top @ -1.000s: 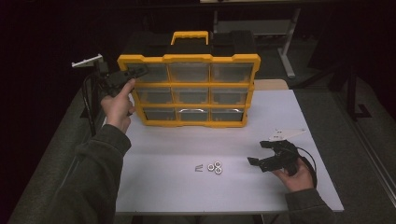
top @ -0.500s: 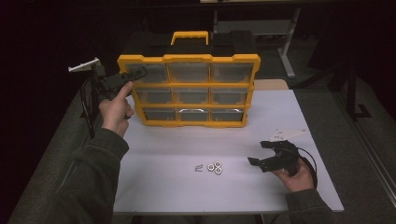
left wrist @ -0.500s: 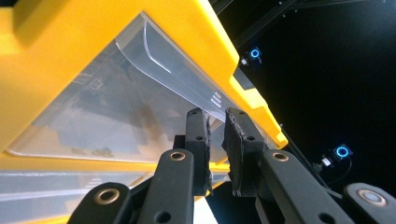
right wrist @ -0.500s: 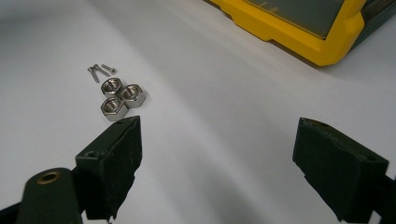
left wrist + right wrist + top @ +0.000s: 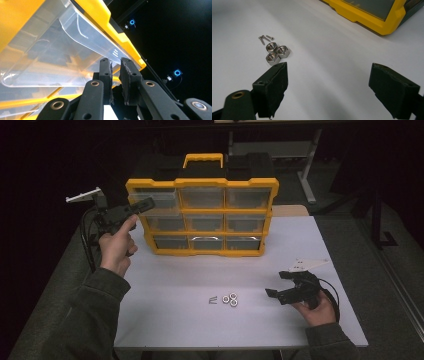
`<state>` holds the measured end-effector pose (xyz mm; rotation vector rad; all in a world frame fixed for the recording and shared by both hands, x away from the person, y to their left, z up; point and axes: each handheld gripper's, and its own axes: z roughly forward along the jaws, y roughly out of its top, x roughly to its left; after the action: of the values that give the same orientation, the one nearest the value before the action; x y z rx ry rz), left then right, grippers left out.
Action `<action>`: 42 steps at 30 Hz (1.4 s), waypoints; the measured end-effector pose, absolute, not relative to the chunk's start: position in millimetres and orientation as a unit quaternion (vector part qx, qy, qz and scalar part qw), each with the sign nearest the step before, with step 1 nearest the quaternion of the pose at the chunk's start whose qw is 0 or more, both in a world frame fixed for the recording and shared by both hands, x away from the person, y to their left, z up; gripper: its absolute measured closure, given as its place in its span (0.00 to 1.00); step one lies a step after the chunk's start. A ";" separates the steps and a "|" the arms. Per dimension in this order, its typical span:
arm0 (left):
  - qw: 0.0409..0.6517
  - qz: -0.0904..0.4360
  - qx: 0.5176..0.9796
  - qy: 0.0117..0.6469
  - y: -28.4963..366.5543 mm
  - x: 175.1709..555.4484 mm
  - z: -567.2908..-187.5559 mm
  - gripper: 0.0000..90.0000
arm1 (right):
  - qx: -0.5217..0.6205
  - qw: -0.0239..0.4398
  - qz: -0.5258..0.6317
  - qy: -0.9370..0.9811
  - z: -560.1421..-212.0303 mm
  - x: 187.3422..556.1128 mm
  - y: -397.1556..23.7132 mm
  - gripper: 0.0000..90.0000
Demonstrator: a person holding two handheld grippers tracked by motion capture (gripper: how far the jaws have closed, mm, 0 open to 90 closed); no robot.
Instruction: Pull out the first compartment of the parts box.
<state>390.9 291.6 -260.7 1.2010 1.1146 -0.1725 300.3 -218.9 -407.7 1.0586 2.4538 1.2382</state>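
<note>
Left claw on the top-left drawer, right one parked

My left claw [image 5: 115,75] is nearly shut on the lip of the clear drawer [image 5: 155,204] in the organizer [image 5: 202,217], top-left slot; drawer's slid out a bit, prob so I can drop hardware in. Right claw [image 5: 328,86] is wide open w/ nothing in it, resting near the table [image 5: 165,330] front-right corner. Nuts [image 5: 276,53] and screws [image 5: 265,38] sit mid-front, lots of bare table around them.
</note>
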 end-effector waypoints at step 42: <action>0.506 0.132 0.817 0.245 294.3 378.1 -167.8 0.63 | 0.350 0.090 0.411 0.837 -408.0 300.9 -218.3 0.16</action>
<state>378.1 294.3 -167.8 1.9696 0.5906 0.3183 300.9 -218.3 -408.0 1.0407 2.4885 1.2212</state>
